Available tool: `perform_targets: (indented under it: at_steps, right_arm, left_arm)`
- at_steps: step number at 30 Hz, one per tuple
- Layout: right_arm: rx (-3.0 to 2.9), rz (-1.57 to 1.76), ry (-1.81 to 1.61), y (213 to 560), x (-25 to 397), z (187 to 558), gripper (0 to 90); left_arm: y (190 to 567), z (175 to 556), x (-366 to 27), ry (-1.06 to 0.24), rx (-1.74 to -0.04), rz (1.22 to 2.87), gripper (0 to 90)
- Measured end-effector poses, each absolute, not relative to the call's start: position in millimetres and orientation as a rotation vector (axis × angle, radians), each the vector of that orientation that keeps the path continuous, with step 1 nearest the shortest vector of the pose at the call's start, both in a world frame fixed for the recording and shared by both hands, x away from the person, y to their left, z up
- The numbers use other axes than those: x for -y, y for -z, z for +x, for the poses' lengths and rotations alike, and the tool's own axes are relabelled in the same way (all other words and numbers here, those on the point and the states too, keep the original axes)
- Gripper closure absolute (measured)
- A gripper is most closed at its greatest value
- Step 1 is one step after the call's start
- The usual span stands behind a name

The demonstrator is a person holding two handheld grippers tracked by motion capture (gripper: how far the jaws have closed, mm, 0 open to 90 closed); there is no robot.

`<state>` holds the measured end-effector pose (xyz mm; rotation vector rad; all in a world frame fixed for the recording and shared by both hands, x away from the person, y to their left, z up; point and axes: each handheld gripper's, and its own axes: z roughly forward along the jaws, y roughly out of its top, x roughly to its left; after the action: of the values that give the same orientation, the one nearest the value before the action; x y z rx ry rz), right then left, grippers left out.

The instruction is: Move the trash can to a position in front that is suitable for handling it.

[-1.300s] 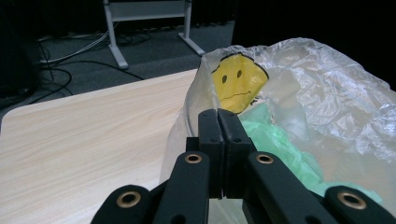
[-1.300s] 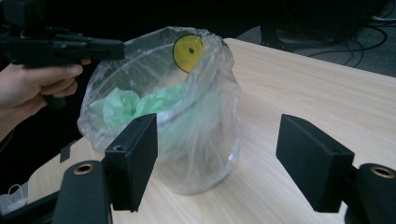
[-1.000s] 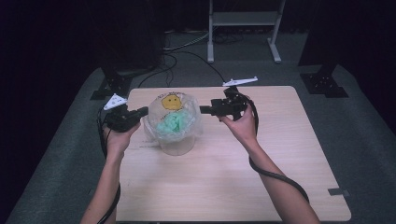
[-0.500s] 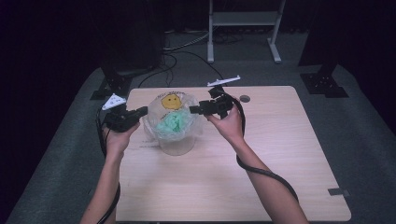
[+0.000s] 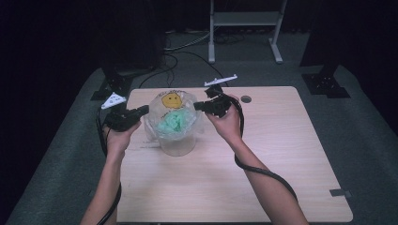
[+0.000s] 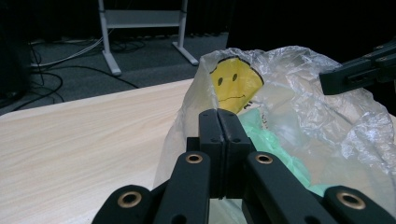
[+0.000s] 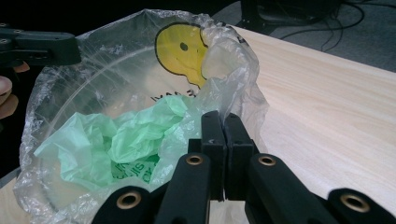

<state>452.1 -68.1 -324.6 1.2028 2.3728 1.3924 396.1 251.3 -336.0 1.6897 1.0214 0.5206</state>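
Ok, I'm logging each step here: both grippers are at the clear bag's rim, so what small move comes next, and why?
Probably draw the two apart to spread the mouth. The left gripper and the right gripper each appear shut on the rim of the clear smiley bag, on opposite sides, over the container, with the crumpled green bag inside.

A clear, crinkled plastic bag bears a yellow smiley face drawn in black outline, with small dark lettering under the face. Inside the bag sits a crumpled mint-green plastic sheet, itself printed with darker green lettering. The tabletop beneath the bag is pale wood with a fine straight grain. On either side of the bag, the left gripper and right gripper are matte black with brass-coloured rivets
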Motion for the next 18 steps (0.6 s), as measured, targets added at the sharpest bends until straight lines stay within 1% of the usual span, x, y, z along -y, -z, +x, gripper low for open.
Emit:
perform_targets:
  at_steps: [18]
  right_arm:
    - [-2.396,1.168,-1.421,305,52,448,90.0]
  left_arm:
    - [325,394,-231,-0.496,-0.954,1.684,89.6]
